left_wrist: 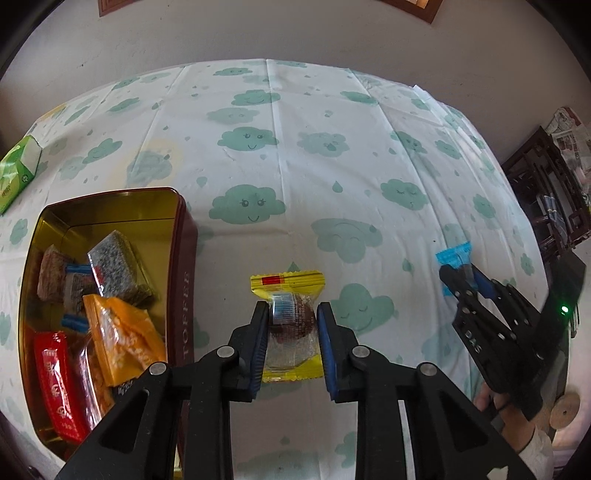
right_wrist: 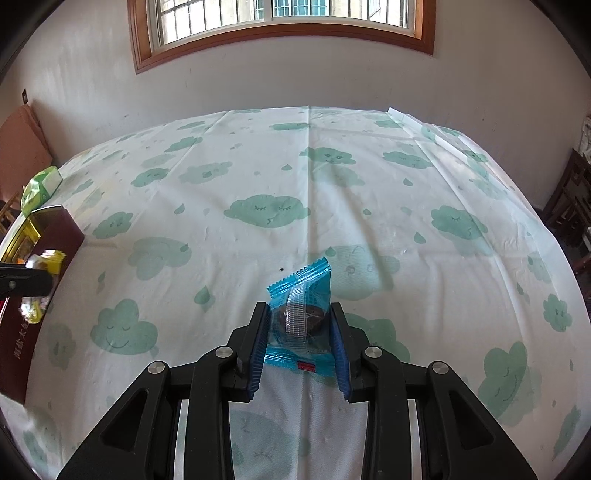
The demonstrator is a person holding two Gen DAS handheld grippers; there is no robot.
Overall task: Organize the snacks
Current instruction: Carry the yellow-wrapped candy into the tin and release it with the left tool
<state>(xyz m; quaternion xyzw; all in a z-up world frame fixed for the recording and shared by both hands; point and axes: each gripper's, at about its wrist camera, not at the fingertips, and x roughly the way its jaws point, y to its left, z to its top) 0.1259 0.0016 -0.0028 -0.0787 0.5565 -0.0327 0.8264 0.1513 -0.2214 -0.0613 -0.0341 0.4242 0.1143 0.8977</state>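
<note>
My left gripper (left_wrist: 290, 321) is shut on a yellow-wrapped round snack (left_wrist: 289, 325), held just right of the open maroon tin (left_wrist: 184, 236). The tin has a gold inside and holds several wrapped snacks (left_wrist: 118, 332). My right gripper (right_wrist: 299, 325) is shut on a blue-wrapped dark snack (right_wrist: 301, 317) above the tablecloth. In the left wrist view the right gripper (left_wrist: 460, 275) shows at the right with the blue wrapper (left_wrist: 454, 254) in its tips. In the right wrist view the tin (right_wrist: 48, 236) and the yellow snack (right_wrist: 51, 260) show at the far left.
The table wears a white cloth with green clouds (right_wrist: 310, 177). A green tissue box (left_wrist: 18, 170) lies at the far left edge. Dark wooden furniture (left_wrist: 546, 184) stands beyond the table's right edge. A wall with a window (right_wrist: 280, 22) is behind.
</note>
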